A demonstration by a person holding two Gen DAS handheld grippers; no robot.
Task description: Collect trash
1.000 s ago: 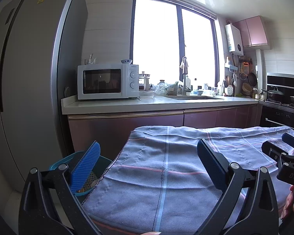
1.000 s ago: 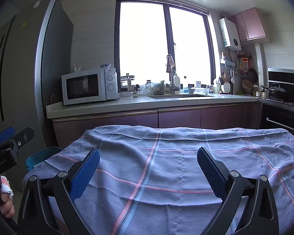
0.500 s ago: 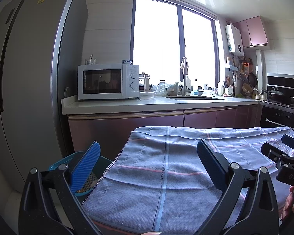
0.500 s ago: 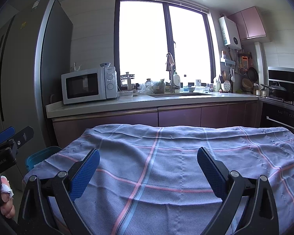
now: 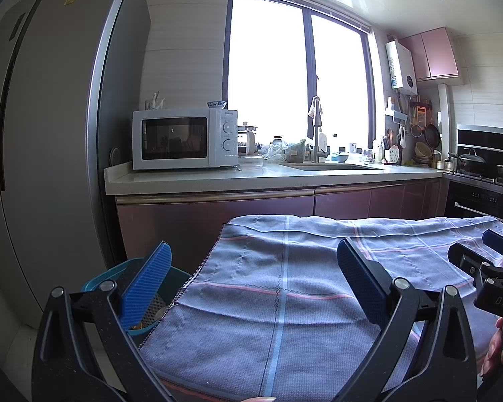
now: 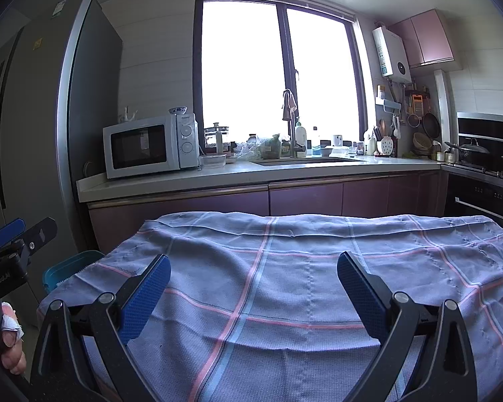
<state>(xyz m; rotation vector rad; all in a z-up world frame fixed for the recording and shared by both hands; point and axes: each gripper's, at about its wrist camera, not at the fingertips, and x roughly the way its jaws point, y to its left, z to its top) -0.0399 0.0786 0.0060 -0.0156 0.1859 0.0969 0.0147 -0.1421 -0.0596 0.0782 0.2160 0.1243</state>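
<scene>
- No trash shows on the checked cloth (image 6: 285, 284); we judge it is gone or out of view.
- The teal bin (image 5: 171, 278) sits just beside the cloth's left edge.
- Our left gripper (image 5: 251, 278) and right gripper (image 6: 251, 284) hover spread, holding nothing; we should scan before reaching.

**Where things sit in my two views**

In my left wrist view the cloth-covered table (image 5: 285, 288) fills the lower centre and right. The bin (image 5: 171, 279) sits at lower left, just beside the table's left edge. Behind them the counter (image 5: 251, 177) runs across mid-frame, with the microwave (image 5: 184, 139) on its left end and the sink (image 5: 332, 166) to the microwave's right, before the window (image 5: 298, 83). The fridge (image 5: 50, 134) fills the left side. In my right wrist view the stove (image 6: 486, 164) lies at far right.
</scene>
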